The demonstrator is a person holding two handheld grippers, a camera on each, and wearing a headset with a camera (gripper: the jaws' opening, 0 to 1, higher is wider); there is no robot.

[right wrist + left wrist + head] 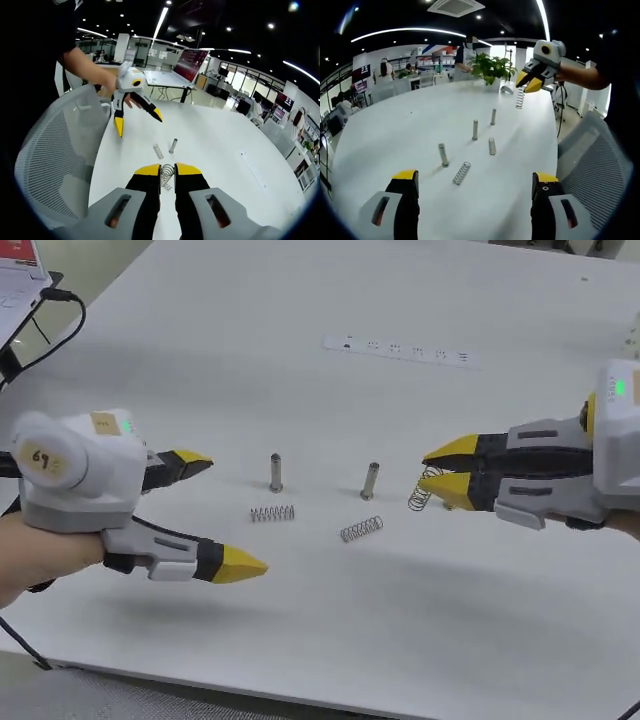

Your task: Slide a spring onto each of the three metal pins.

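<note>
Closest to the headset, the left gripper hovers well to the left of the middle pin. Its 2 yellow-tipped jaws are spread wide with nothing between them.

Everything rests on the white table, which stretches away on every side of the middle pin.

To the right of the middle pin is the right gripper, with its tips near that pin. Its jaws are drawn almost together and pinch the held spring by its upper end, so the coil dangles below the tips.

A white power strip lies flat well beyond the middle pin, on the side away from the person.

All 3 pins stand upright with bare shafts. The left pin stands to the left of the middle pin. In the left gripper view, the third pin stands past the middle pin, on the side toward the right gripper.

Of the 2 loose springs lying flat on the table, the first loose spring is just in front of the middle pin, on the person's side. The second loose spring is further left of the middle pin and also nearer the person.
</note>
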